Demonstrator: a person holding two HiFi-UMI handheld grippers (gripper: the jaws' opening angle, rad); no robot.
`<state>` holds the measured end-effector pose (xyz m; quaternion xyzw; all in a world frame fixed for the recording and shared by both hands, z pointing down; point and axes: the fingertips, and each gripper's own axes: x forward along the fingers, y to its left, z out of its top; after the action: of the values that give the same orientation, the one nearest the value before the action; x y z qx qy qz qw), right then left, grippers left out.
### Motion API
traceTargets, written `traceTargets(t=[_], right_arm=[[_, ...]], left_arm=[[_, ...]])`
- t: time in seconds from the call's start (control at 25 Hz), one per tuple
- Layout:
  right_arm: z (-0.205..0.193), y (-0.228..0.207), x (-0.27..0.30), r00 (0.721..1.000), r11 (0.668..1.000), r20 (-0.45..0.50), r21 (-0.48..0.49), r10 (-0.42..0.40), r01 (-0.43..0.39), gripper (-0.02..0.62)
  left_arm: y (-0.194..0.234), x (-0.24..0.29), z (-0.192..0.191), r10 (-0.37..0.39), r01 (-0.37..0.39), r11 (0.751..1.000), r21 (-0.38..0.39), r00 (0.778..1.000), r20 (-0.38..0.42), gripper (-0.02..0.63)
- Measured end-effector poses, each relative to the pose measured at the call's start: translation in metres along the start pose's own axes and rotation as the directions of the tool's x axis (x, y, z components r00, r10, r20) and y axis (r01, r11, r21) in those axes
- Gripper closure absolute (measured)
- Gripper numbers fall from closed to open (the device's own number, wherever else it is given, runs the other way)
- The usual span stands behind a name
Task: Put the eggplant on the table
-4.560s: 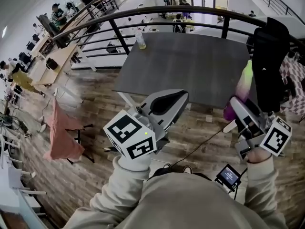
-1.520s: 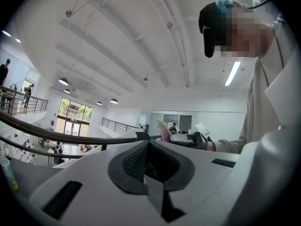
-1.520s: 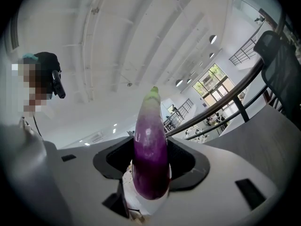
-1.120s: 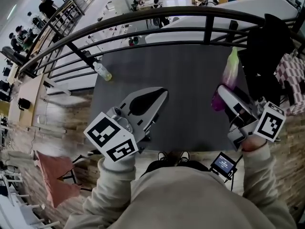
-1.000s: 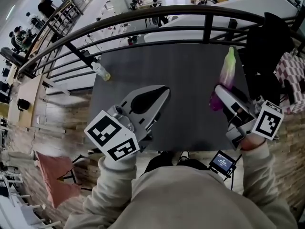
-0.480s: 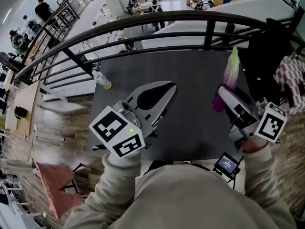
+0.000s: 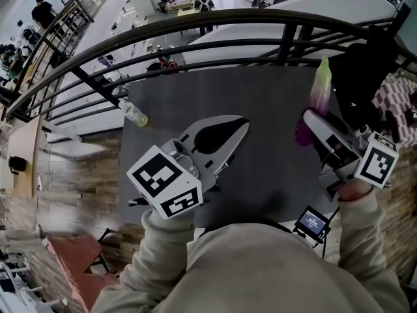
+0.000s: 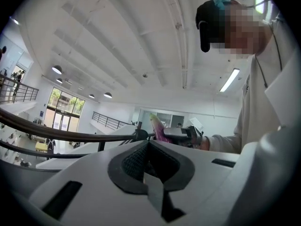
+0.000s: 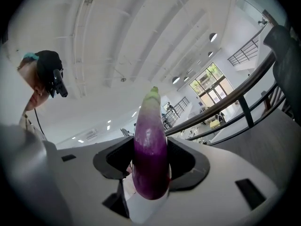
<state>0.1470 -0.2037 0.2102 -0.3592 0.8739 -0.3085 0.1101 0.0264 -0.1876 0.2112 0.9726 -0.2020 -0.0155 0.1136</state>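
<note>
A purple eggplant [image 7: 317, 103] with a pale green tip stands upright between the jaws of my right gripper [image 7: 311, 128], which is shut on its lower end. It hangs over the right side of the dark grey table [image 7: 254, 93], clear of the top. The right gripper view shows the eggplant [image 9: 150, 149] filling the gap between the pads of the right gripper [image 9: 150, 175]. My left gripper [image 7: 240, 125] hovers over the table's middle, shut and holding nothing. In the left gripper view the left gripper [image 8: 148, 147] has its jaws together, with the eggplant [image 8: 159, 127] beyond.
A plastic bottle [image 7: 133, 114] lies near the table's far left corner. A dark curved railing [image 7: 195, 34] runs behind the table. A black garment [image 7: 365, 70] and checked cloth [image 7: 399, 103] sit at the right. A small screen [image 7: 313, 222] stands on the floor below.
Both grippers have moved forward over the table, the eggplant still in the right one. The table's near edge now lies closer under the person's body.
</note>
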Motion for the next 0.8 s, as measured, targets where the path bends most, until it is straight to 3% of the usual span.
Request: traceTargets(t=[0.2, 0.44, 0.8], right_arm=[[0.007, -0.002, 0.030, 1.000, 1.000, -0.016, -0.010, -0.021, 0.021, 0.367], [0.017, -0.012, 0.021, 0.998, 1.000, -0.055, 0.011, -0.010, 0.010, 0.367], [0.009, -0.033, 0.040, 0.995, 0.998, -0.082, 0.032, 0.053, -0.051, 0.367]], left_arm=[[0.032, -0.005, -0.009, -0.047, 0.046, 0.998, -0.036, 0.998, -0.045, 0.609], [0.031, 0.019, 0.002, -0.025, 0.024, 0.999, -0.031, 0.999, -0.040, 0.609], [0.050, 0.022, -0.005, 0.113, -0.113, 0.991, -0.069, 0.994, -0.006, 0.607]])
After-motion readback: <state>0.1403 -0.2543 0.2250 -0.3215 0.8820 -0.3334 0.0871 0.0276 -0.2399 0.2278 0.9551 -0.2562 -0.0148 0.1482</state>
